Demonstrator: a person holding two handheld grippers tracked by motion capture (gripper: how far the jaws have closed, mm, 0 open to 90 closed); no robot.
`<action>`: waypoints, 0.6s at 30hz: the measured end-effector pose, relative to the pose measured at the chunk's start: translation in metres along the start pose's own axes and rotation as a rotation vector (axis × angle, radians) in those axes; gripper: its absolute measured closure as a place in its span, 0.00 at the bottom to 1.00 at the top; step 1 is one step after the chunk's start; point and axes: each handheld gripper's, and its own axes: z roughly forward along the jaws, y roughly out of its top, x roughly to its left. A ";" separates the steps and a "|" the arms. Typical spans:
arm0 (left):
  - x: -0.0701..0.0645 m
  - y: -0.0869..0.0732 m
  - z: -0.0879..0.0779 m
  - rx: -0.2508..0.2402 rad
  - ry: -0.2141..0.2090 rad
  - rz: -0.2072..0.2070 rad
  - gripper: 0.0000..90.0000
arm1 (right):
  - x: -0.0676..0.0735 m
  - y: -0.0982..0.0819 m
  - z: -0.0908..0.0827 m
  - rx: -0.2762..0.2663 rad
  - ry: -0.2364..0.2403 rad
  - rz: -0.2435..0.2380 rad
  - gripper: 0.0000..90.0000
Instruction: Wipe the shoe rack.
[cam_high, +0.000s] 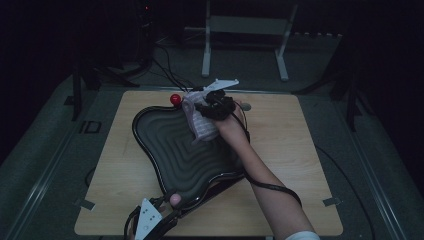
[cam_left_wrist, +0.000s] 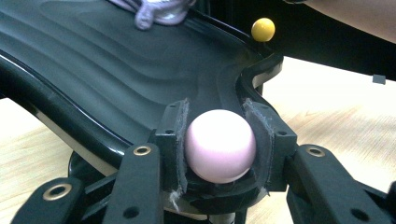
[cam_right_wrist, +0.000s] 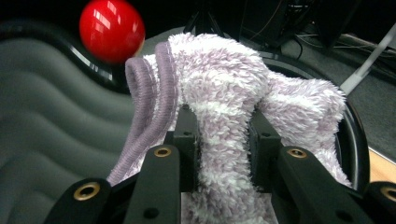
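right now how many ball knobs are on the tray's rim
3: a pink ball clamped in the left gripper at the near corner, a yellow ball at a side corner, a red ball beside the fuzzy sock. Others may be hidden.

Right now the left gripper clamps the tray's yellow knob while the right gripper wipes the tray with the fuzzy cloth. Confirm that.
Not quite. The left gripper clamps the pink knob, as the left gripper view shows; the yellow knob stands free farther along the tray rim. The right gripper does hold the fuzzy cloth.

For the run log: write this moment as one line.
left gripper: shut on pink ball | right gripper: shut on fuzzy sock | over black tray
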 end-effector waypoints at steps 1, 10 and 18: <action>0.000 0.000 0.000 0.000 0.001 0.000 0.67 | 0.000 -0.003 -0.002 0.002 0.001 -0.003 0.78; 0.000 0.000 0.000 0.002 0.003 -0.002 0.67 | 0.006 -0.037 -0.021 0.013 -0.002 0.016 0.78; 0.000 0.001 0.000 0.004 0.003 -0.001 0.67 | 0.014 -0.067 -0.038 0.023 0.000 0.037 0.78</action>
